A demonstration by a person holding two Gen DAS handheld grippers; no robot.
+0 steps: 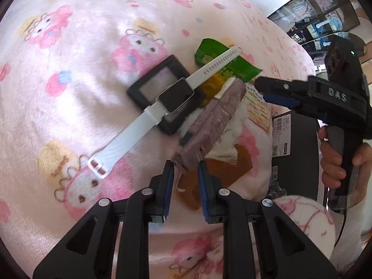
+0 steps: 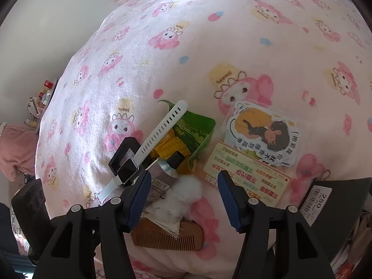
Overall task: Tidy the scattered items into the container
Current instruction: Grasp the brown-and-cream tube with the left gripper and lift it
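A mauve tube [image 1: 214,116] lies slanted across a white fluffy pompom [image 2: 183,195] and a wooden comb [image 2: 167,237]. Its crimped end sits between the fingertips of my left gripper [image 1: 186,165], whose pads close on it. Beside it are a white smartwatch [image 1: 176,96] lying over a black square frame [image 1: 148,86], and a green snack packet [image 1: 209,55]. My right gripper [image 2: 183,174] hovers open above the tube [image 2: 162,172] and pompom, holding nothing. In the left wrist view the right gripper [image 1: 261,90] points at a printed card [image 1: 255,109]. The dark grey container [image 2: 341,200] is at the right.
Everything lies on a soft pink cartoon-print blanket [image 2: 209,46]. A cartoon sticker [image 2: 262,132] and the printed card [image 2: 246,179] lie right of the pile. A person's hand [image 1: 334,162] grips the right gripper's handle. Shelves with small items stand at the far left [image 2: 44,95].
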